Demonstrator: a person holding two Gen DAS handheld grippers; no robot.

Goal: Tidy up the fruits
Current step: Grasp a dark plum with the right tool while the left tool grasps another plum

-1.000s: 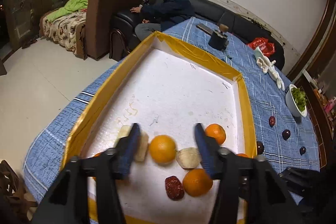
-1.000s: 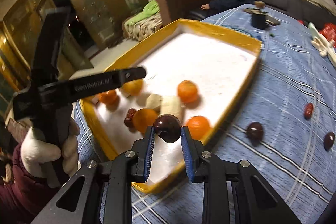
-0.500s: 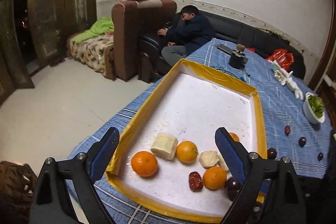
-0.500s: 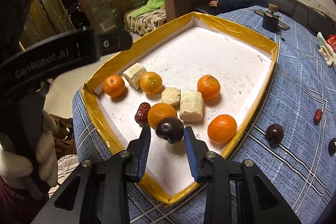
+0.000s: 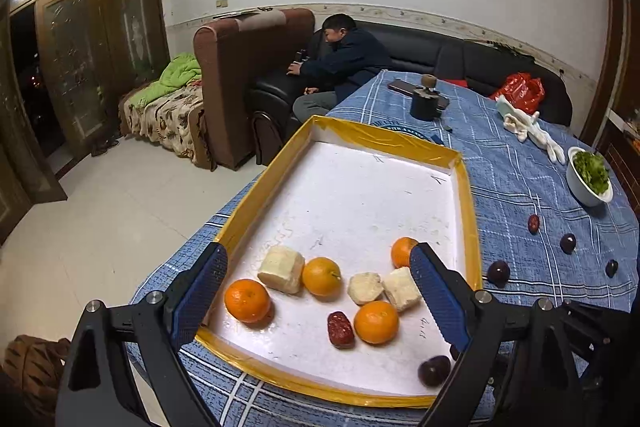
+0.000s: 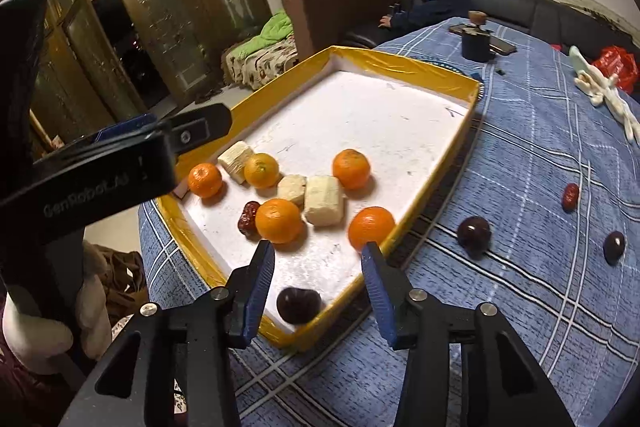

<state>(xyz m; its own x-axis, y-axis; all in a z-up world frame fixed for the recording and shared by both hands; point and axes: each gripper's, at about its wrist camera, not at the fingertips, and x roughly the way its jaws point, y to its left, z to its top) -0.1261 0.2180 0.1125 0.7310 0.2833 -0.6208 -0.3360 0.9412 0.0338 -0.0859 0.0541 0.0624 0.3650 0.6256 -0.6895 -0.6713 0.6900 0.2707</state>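
A white tray with a yellow rim [image 5: 348,131] [image 6: 404,67] holds several oranges [image 5: 247,299] [image 6: 278,220], pale cut chunks [image 5: 281,268] [image 6: 323,199], a red date [image 5: 340,323] [image 6: 249,218] and a dark plum [image 6: 298,305] [image 5: 434,370] at its near corner. My right gripper [image 6: 318,297] is open above that plum, jaws apart on either side, not touching it. My left gripper [image 5: 318,301] is open wide above the tray's near end, empty. Loose dark plums [image 6: 474,233] [image 5: 499,271] and a red date [image 6: 571,197] [image 5: 533,223] lie on the blue cloth right of the tray.
A white bowl of greens [image 5: 589,175], a dark jar [image 5: 426,103], a phone, white gloves [image 5: 528,129] and a red bag [image 5: 520,89] lie on the far table. A person sits on the sofa [image 5: 348,55] beyond. The table edge is at the left.
My right gripper opened and let go of the dark plum, which now lies in the tray's near corner. My left gripper opened wider and pulled back and up from the tray.
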